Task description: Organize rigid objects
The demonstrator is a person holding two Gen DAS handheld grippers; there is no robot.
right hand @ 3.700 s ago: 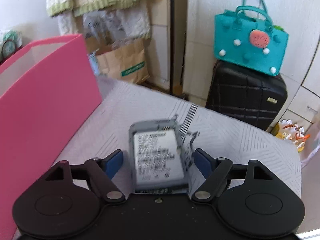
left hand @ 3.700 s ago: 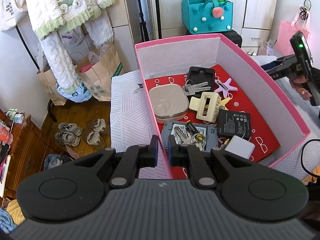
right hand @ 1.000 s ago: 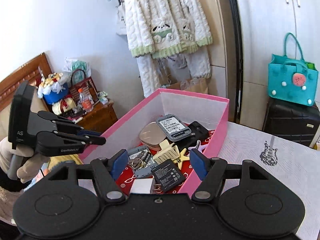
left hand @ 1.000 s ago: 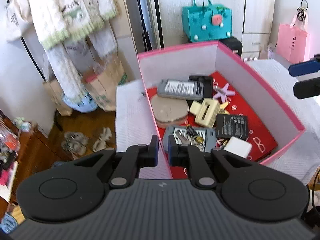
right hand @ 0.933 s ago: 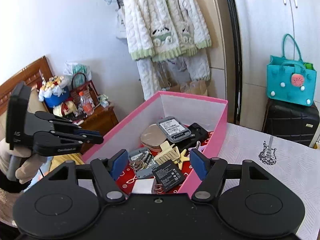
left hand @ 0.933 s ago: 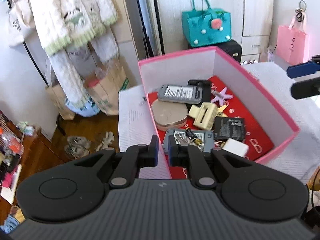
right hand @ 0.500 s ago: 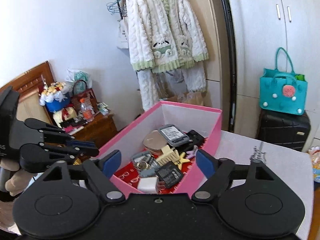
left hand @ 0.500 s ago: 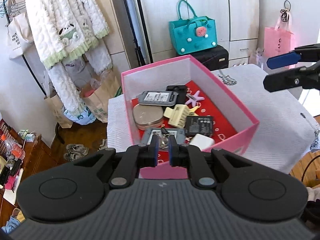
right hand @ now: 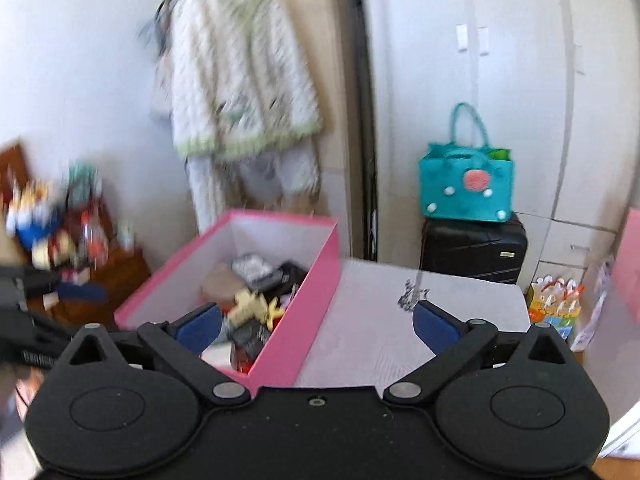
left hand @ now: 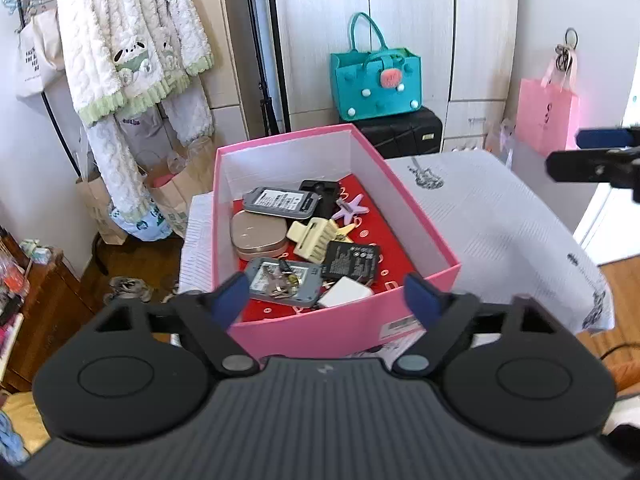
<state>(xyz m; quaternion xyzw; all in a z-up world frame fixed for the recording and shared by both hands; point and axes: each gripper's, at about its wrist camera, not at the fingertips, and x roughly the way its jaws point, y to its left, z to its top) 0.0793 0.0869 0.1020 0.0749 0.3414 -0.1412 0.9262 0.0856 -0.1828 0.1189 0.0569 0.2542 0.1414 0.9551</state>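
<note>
White cloth covers the surface [left hand: 492,216]; the pink box [left hand: 340,328] sits beyond both sets of fingers. Left gripper [left hand: 324,300] and right gripper [right hand: 316,324] are opening wide, holding nothing.

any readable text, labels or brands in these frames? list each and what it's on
None reads with certainty.
Tote bag: dark lettering, too small.
Two grey phones: white label stickers, print too small.
Black battery: print too small.
Pink box: end sticker, illegible.
Left gripper: embossed lettering, blurred.
</note>
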